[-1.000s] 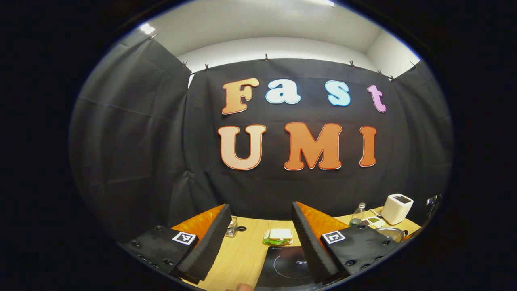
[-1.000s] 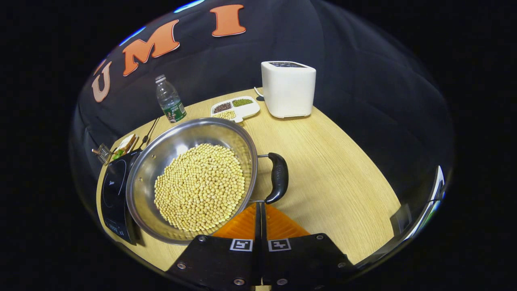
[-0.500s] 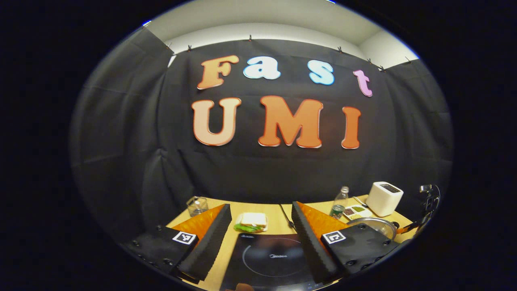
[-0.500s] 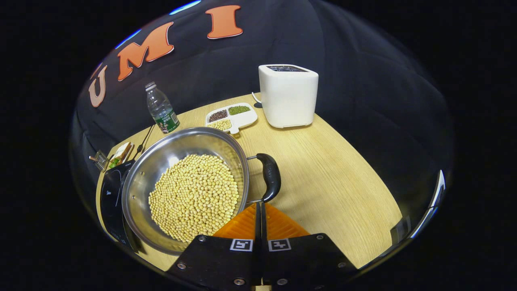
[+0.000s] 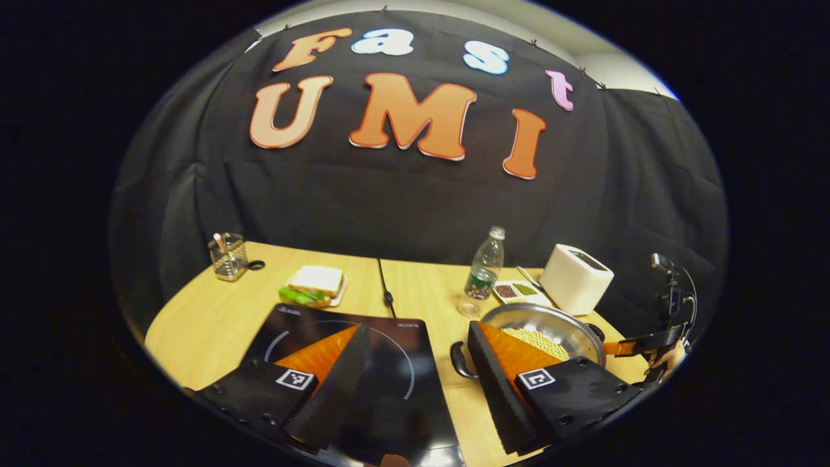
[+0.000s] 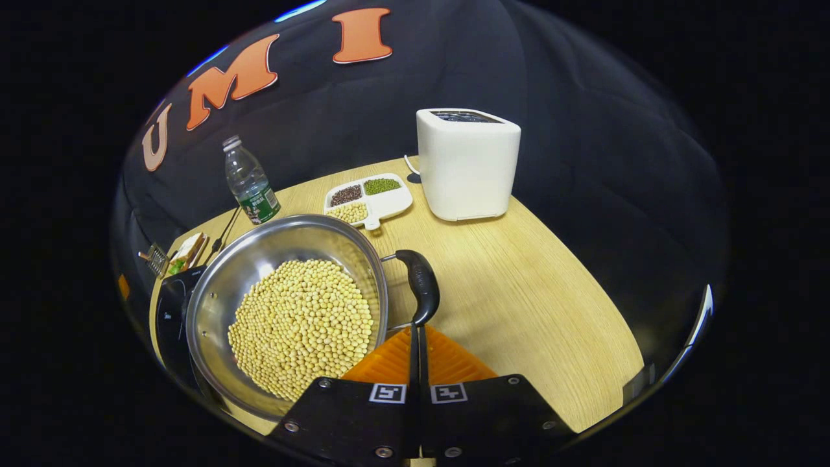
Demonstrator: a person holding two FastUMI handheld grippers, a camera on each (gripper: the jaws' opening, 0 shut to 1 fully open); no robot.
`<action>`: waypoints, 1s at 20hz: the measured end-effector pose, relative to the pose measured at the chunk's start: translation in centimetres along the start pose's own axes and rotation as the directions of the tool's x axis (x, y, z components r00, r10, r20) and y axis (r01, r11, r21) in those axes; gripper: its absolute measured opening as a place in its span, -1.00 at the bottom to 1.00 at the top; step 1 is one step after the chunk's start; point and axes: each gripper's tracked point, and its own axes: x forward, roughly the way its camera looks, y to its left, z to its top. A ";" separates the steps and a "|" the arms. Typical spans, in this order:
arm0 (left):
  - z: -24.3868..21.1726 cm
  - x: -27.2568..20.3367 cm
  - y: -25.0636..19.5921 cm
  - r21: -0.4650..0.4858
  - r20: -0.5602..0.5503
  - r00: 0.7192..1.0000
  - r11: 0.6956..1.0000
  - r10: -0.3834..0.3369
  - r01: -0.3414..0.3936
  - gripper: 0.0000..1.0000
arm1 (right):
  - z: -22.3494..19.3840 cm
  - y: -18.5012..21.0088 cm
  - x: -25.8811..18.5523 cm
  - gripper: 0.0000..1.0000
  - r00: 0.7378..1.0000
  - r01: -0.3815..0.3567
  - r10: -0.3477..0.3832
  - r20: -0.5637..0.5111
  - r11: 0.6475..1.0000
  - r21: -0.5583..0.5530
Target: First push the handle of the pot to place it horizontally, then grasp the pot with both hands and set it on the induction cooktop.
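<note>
A steel pot [image 6: 259, 253] full of soybeans [image 6: 301, 324] stands on the wooden table, its left edge next to the black induction cooktop [image 6: 170, 318]. My right gripper [image 6: 417, 328] is shut, its tips touching the near end of the pot's black side handle [image 6: 420, 285]. In the left gripper view my left gripper [image 5: 418, 331] hovers open over the cooktop [image 5: 389, 389] with nothing between its fingers. The pot [image 5: 551, 321] lies just right of it, its other black handle [image 5: 459, 360] facing the cooktop. The right gripper [image 5: 639, 344] and a hand [image 5: 668, 357] show beyond the pot.
A white box-shaped appliance [image 6: 467, 165], a divided dish of beans [image 6: 369, 198] and a water bottle [image 6: 249, 181] stand behind the pot. A sandwich [image 5: 314, 282], a wire basket [image 5: 227, 256] and a black cable [image 5: 386, 292] lie behind the cooktop.
The left gripper has tipped down and come over the cooktop, bringing the pot into its view. In the right gripper view the pot and its handle have shifted left, the shut tips staying at the handle.
</note>
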 end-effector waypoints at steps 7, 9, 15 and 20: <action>-4.4 4.1 -3.1 0.044 -0.085 0.996 0.999 0.014 -0.010 0.97 | 0.2 -0.3 -0.7 -1.00 0.998 -0.042 0.041 0.054 0.999 0.001; -4.8 4.7 -3.6 0.059 -0.090 0.996 0.998 0.012 -0.006 0.98 | 1.0 -1.1 -1.5 -0.99 0.995 -0.029 0.028 0.098 0.999 0.013; -7.2 7.3 -5.1 0.073 -0.154 0.988 0.997 0.006 0.005 0.98 | 5.2 -1.6 -2.5 -0.20 0.960 -0.007 0.011 0.281 1.000 -0.015; -9.3 9.3 -5.9 0.071 -0.214 0.977 0.997 -0.009 0.025 0.98 | 4.2 1.4 0.5 0.63 0.975 -0.071 0.081 0.206 0.996 -0.058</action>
